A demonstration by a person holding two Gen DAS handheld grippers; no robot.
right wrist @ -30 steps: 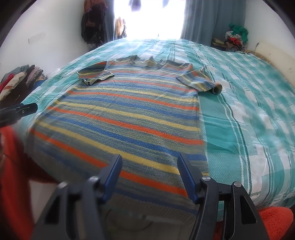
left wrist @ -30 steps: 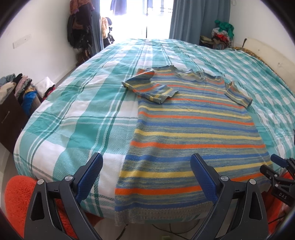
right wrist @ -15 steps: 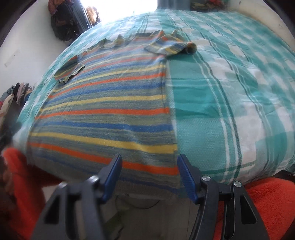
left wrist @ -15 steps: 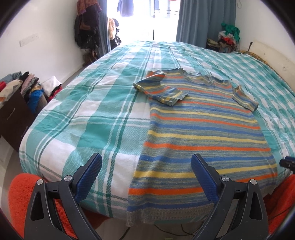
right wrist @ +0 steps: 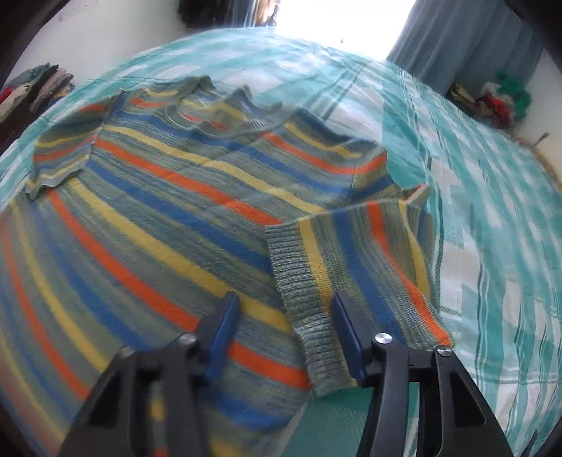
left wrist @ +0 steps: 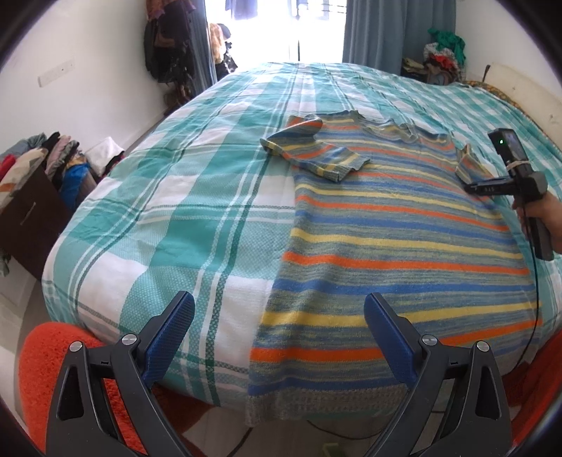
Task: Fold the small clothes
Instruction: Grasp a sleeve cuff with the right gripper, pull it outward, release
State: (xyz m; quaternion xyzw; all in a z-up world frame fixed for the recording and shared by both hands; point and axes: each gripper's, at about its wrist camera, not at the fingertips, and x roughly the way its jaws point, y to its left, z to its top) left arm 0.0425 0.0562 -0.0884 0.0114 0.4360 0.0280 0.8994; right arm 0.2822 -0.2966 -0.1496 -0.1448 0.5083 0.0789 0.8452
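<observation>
Left wrist view: teal plaid bedsheet under striped sweater, curtained window behind.

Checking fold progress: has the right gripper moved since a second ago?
Yes. The right gripper went from the sweater's hem up the bed to the right sleeve; its fingers have just been closing.

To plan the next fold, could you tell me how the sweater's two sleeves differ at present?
The left sleeve lies flat on the sweater, untouched; the right sleeve's cuff sits between the right gripper's jaws, which have just been closing without pinching it yet. The left sleeve looks smooth; the right sleeve looks bunched at its edge. Both are striped and folded inward.
</observation>
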